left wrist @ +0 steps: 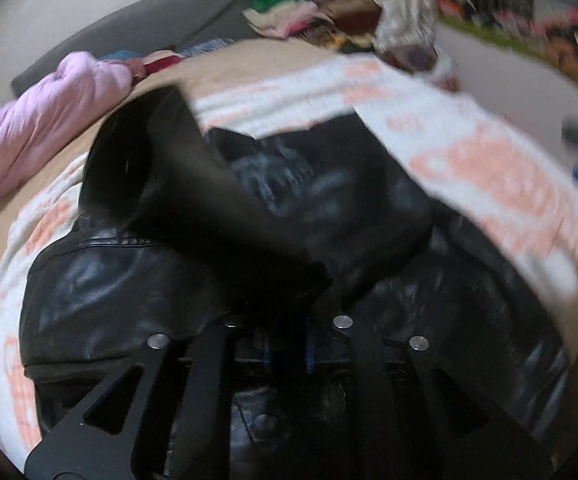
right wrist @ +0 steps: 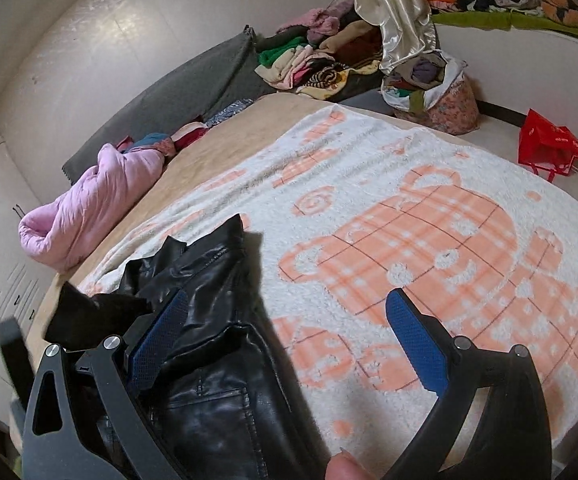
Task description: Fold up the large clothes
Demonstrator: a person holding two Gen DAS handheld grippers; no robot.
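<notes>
We hold the left gripper (left wrist: 287, 320) low over the black leather jacket (left wrist: 137, 296), its fingers drawn almost together on a dark fold of the jacket that rises just ahead of them; motion blur hides the pads. The right gripper (right wrist: 285, 344) has its blue pads (right wrist: 417, 344) wide apart, nothing between them but the jacket's edge beside the left pad. The jacket lies on the white-and-orange blanket (right wrist: 429, 240), beneath and ahead of both.

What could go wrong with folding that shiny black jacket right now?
The left gripper pinches only a bit of the black jacket, so the slick fabric might slip out. The right gripper is open and holds nothing, so the fold could sag. Dragging may bunch the blanket.
</notes>
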